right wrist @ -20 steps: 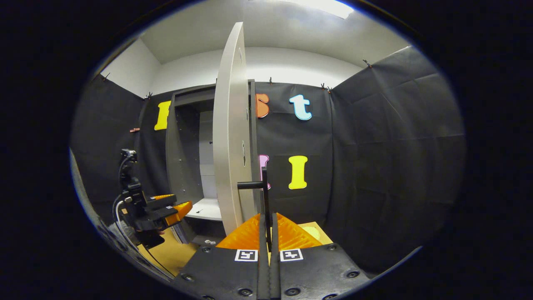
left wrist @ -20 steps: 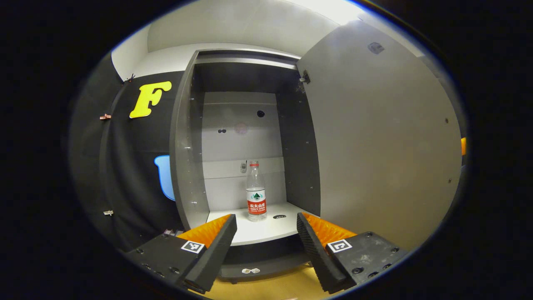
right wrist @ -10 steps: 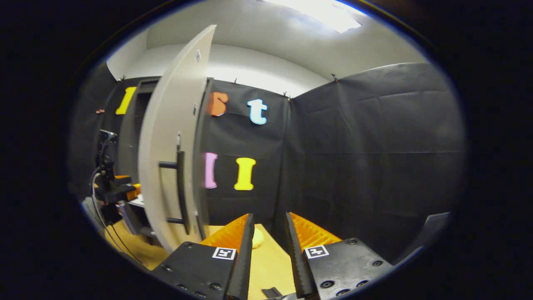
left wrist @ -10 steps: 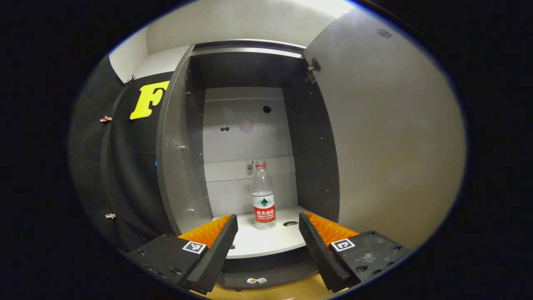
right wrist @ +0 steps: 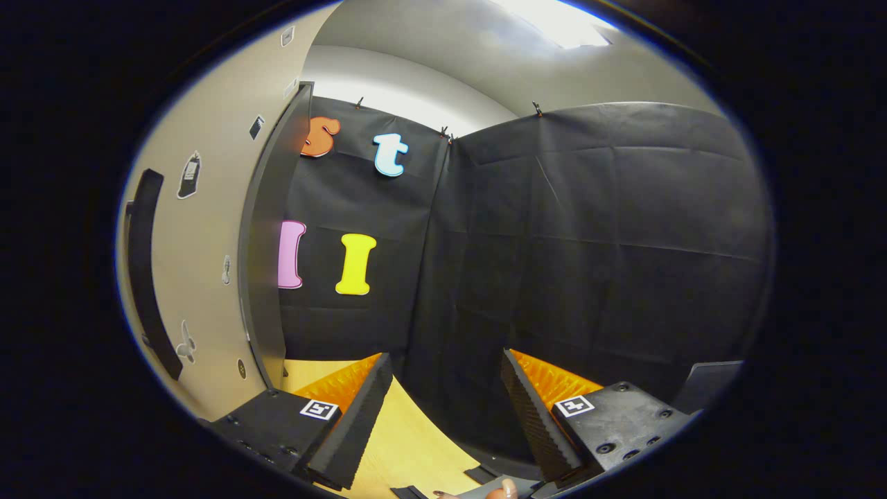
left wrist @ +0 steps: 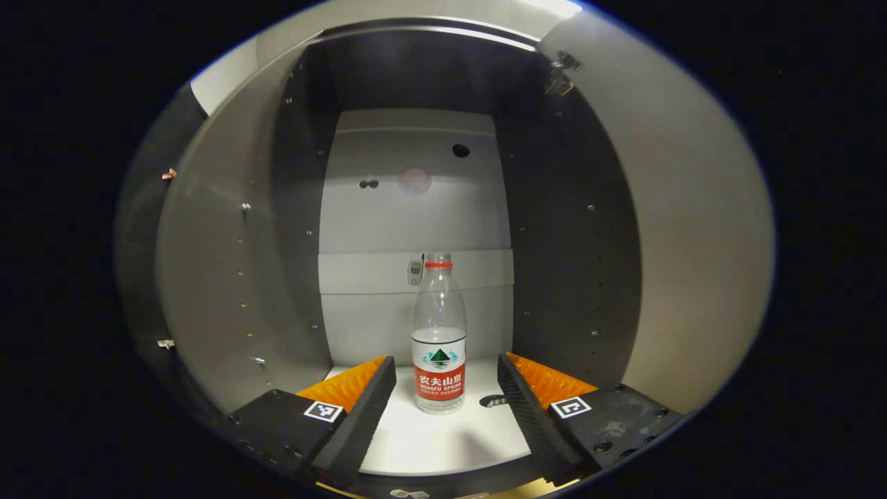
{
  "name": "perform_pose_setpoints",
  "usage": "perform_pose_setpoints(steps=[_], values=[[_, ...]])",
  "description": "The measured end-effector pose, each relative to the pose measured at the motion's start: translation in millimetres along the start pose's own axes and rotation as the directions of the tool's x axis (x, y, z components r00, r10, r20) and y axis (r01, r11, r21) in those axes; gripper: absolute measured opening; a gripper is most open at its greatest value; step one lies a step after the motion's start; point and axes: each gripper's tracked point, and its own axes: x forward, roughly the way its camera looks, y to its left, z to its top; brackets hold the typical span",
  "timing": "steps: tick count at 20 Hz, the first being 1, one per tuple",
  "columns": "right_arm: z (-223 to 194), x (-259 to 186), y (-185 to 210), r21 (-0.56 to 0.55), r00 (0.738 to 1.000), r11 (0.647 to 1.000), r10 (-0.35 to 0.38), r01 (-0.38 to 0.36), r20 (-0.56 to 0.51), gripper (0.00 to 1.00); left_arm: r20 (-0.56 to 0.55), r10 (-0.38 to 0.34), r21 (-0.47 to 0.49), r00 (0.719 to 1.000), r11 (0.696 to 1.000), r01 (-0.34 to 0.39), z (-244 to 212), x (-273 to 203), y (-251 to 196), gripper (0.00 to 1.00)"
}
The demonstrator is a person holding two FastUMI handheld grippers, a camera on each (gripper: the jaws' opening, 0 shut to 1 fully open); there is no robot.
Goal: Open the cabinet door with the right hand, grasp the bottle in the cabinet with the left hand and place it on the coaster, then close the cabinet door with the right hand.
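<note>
The bottle (left wrist: 438,333) stands upright at the lower centre of the left gripper view, on the pale cabinet shelf (left wrist: 443,440) inside the open cabinet (left wrist: 416,194), in front of its light back panel. It is clear, with a red ring at the neck and a red and white label. The left hand-held gripper (left wrist: 446,395) is released, its fingers spread wide to either side of the bottle's base and apart from it. The cabinet door (left wrist: 700,229) is swung open along the right of that frame. In the right gripper view the door (right wrist: 201,229) fills the left edge, its dark bar handle (right wrist: 142,270) at far left. The right hand-held gripper (right wrist: 443,395) is released and grasps nothing, above the wooden tabletop (right wrist: 409,443) at the lower centre.
</note>
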Motion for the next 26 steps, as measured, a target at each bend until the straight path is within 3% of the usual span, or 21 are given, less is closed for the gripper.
perform_pose_setpoints(steps=[1, 4, 8, 12, 15, 17, 18, 22, 26], values=[[1, 11, -2, -0.005, 1.0, 1.0, -0.021, 0.021, 0.01, 0.97, -0.002, 0.015, 0.007, 1.0, 1.0, -0.015, -2, 11, 4, 0.96], [1, 36, -6, -0.001, 0.998, 0.998, -0.058, 0.058, 0.022, 0.97, -0.027, 0.03, 0.017, 0.999, 0.999, -0.03, -9, 39, 9, 0.93], [-6, 56, 1, 0.07, 0.999, 0.996, -0.047, 0.048, -0.016, 0.97, -0.078, 0.019, 0.025, 0.997, 1.0, -0.017, -19, 70, 8, 0.93], [-8, 62, 1, 0.056, 0.998, 0.997, -0.054, 0.055, -0.027, 0.97, -0.098, -0.013, 0.005, 0.995, 1.0, 0.014, -19, 93, 1, 0.93], [-7, 61, 2, 0.035, 0.998, 0.998, -0.053, 0.055, -0.036, 1.0, -0.071, 0.002, 0.003, 0.997, 1.0, -0.002, -12, 113, 8, 0.93], [-6, 60, 0, 0.029, 0.997, 0.997, -0.065, 0.066, -0.035, 1.0, -0.083, -0.004, -0.036, 0.997, 0.999, 0.001, -11, 108, 7, 0.77], [-5, 58, -1, 0.029, 0.997, 0.997, -0.069, 0.07, -0.033, 0.97, -0.078, -0.003, -0.042, 0.997, 0.999, 0.0, -9, 106, 9, 0.75], [-1, 50, 9, 0.034, 0.998, 0.998, -0.054, 0.055, -0.024, 0.97, -0.066, -0.02, -0.015, 0.998, 1.0, 0.019, 1, 72, 11, 0.74], [11, 33, 21, 0.039, 1.0, 0.999, -0.025, 0.025, 0.002, 0.97, -0.055, -0.083, -0.014, 0.995, 0.996, 0.083, 14, 17, 10, 0.74]])
